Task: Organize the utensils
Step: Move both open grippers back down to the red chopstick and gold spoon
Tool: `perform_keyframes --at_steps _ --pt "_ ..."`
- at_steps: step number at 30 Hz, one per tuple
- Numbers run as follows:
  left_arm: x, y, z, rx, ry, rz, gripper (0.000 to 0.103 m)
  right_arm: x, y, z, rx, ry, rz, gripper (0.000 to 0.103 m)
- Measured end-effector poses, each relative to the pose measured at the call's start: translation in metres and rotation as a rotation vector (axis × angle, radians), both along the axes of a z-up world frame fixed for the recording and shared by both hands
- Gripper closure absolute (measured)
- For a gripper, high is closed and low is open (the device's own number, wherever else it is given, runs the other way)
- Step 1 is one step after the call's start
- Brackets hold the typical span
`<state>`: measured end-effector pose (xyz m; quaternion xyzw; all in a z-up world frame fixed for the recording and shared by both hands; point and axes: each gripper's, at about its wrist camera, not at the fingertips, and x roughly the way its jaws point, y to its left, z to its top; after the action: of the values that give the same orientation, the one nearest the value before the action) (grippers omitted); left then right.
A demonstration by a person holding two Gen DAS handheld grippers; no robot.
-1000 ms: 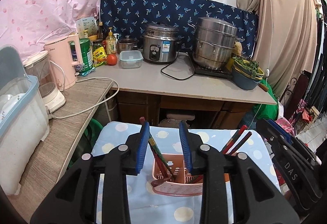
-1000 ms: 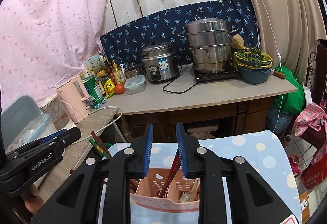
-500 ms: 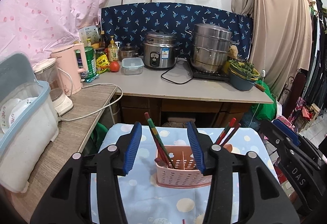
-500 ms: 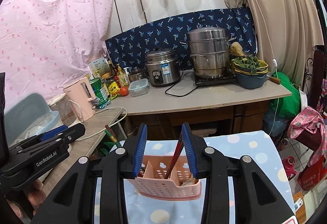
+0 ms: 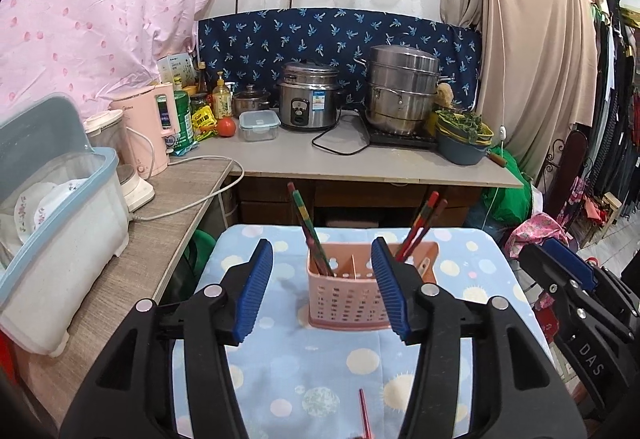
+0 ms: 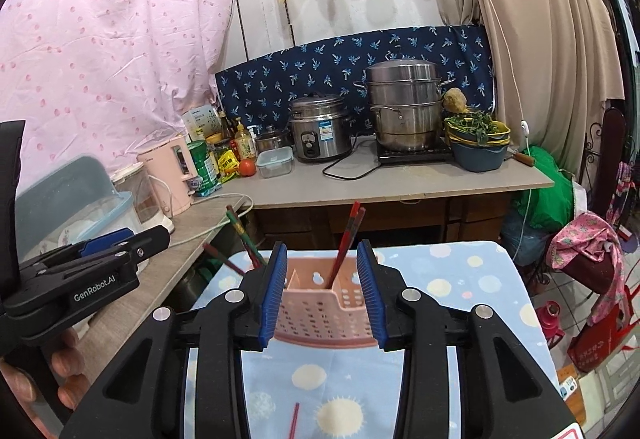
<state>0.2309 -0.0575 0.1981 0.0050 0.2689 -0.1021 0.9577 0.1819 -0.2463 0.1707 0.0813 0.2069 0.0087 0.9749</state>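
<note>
A pink perforated utensil caddy (image 5: 352, 295) stands on the blue dotted tablecloth (image 5: 320, 379); it also shows in the right wrist view (image 6: 320, 309). Chopsticks (image 5: 308, 227) lean out of its left compartment and a red pair (image 5: 424, 223) out of its right. A loose red chopstick (image 5: 364, 415) lies on the cloth in front; it also shows in the right wrist view (image 6: 294, 419). My left gripper (image 5: 322, 287) is open and empty, short of the caddy. My right gripper (image 6: 322, 287) is open and empty, with the caddy seen between its jaws.
A wooden side counter (image 5: 132, 239) at left holds a dish bin (image 5: 56, 223) and pink kettle (image 5: 148, 135). The back counter (image 5: 360, 163) carries a rice cooker (image 5: 308, 103), steel steamer pot (image 5: 404, 95) and a bowl of greens (image 5: 464, 143). Clothes hang at right.
Both grippers have pulled back and up from the caddy and opened wider. The caddy now shows whole on the cloth, and a loose red chopstick has come into view in front.
</note>
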Motion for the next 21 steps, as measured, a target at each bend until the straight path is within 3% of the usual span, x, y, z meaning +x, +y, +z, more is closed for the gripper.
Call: perform_keyframes --at_steps 21 --pt "-0.094 0.015 -0.072 0.028 0.086 -0.035 0.054 -0.105 0.010 -0.061 0.010 0.105 0.019 0.067"
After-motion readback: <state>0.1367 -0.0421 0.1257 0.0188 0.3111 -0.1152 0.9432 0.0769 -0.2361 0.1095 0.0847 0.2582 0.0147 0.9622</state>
